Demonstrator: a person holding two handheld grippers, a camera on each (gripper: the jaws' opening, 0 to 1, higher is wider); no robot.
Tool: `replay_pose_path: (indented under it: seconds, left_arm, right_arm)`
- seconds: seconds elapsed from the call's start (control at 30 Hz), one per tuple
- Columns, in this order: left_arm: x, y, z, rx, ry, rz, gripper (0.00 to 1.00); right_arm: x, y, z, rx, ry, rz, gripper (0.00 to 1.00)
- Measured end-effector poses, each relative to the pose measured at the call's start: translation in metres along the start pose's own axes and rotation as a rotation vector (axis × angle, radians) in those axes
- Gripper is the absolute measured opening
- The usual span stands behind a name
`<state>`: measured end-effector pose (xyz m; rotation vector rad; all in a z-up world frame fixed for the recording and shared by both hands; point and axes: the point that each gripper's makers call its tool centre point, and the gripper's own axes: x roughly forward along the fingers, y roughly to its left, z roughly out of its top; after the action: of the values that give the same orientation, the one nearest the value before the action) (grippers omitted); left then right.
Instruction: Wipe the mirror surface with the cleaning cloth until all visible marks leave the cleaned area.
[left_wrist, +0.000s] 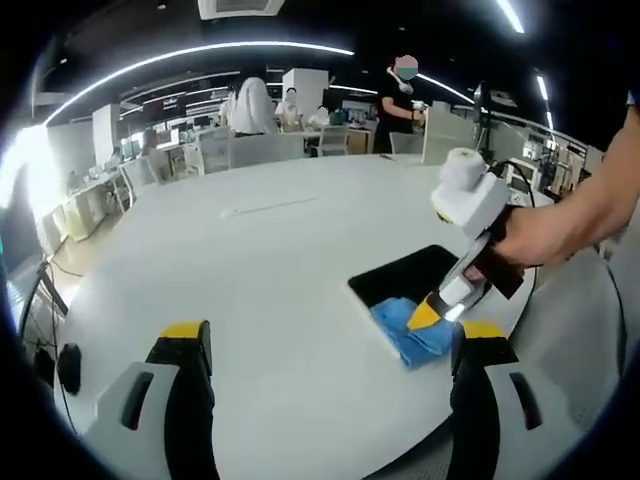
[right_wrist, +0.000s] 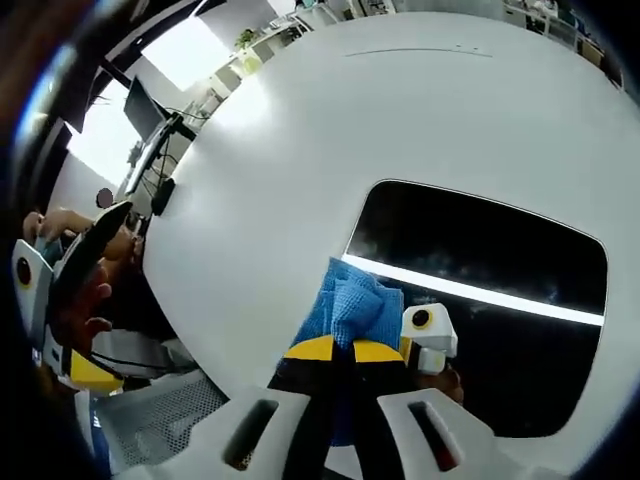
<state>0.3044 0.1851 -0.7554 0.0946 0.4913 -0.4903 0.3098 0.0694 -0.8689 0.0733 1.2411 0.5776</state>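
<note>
Mirror, a dark rectangular glass panel with rounded corners, lies flat on the broad white round surface, near that surface's edge on the person's side. In the right gripper view it reflects a bright ceiling light strip as a white line across it. A crumpled blue cleaning cloth rests on the mirror's near corner, spilling partly onto the white top. The right gripper has its yellow-tipped jaws pressed together on the cloth; in the left gripper view the same tool comes in from the right, held in a hand, tip down on the cloth.

The left gripper hovers over bare white top with jaws wide apart, holding nothing.

Beyond the mirror the surface stretches open and uncluttered to its far rim. Behind it is an open-plan office with desks, chairs and curved ceiling lights. Several people stand well away.
</note>
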Motion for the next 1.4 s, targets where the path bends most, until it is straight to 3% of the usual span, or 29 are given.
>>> replay_pose_path:
  seconds: [0.27, 0.37, 0.67, 0.7, 0.8, 0.9, 0.93, 0.97, 1.2, 1.4]
  left_arm:
    - [0.002, -0.003, 0.001, 0.003, -0.010, 0.001, 0.99]
    - [0.001, -0.003, -0.004, -0.019, 0.021, 0.006, 0.99]
    - [0.000, -0.001, 0.003, -0.047, -0.019, 0.007, 0.99]
    - [0.000, -0.002, 0.004, -0.058, -0.018, 0.004, 0.99]
    - [-0.002, 0.001, 0.019, -0.214, -0.082, 0.009, 0.99]
    - [-0.003, 0.003, 0.025, -0.101, -0.095, 0.025, 0.99]
    - [-0.002, 0.000, 0.022, -0.029, -0.066, 0.026, 0.99]
    - [-0.002, -0.002, 0.020, -0.014, -0.052, 0.018, 0.99]
    - [0.001, -0.005, 0.012, -0.080, -0.052, 0.022, 0.99]
    - [0.000, -0.007, 0.000, -0.039, -0.020, 0.023, 0.99]
  right_arm:
    - [-0.001, 0.000, 0.003, 0.009, 0.002, 0.012, 0.00]
    - [-0.001, -0.001, 0.002, 0.009, 0.006, 0.011, 0.00]
    - [-0.001, -0.011, 0.018, 0.004, -0.024, -0.010, 0.00]
    - [0.000, -0.013, 0.020, 0.012, -0.023, -0.004, 0.00]
    - [0.003, -0.017, 0.028, 0.009, -0.029, -0.009, 0.00]
    - [0.005, -0.020, 0.039, 0.012, -0.034, -0.016, 0.00]
    - [0.005, -0.022, 0.043, 0.009, -0.035, -0.019, 0.00]
    - [0.007, -0.026, 0.049, 0.005, -0.039, -0.024, 0.00]
    - [0.016, -0.033, 0.078, -0.008, -0.040, -0.028, 0.00]
    - [0.021, -0.037, 0.091, -0.019, -0.035, -0.032, 0.00]
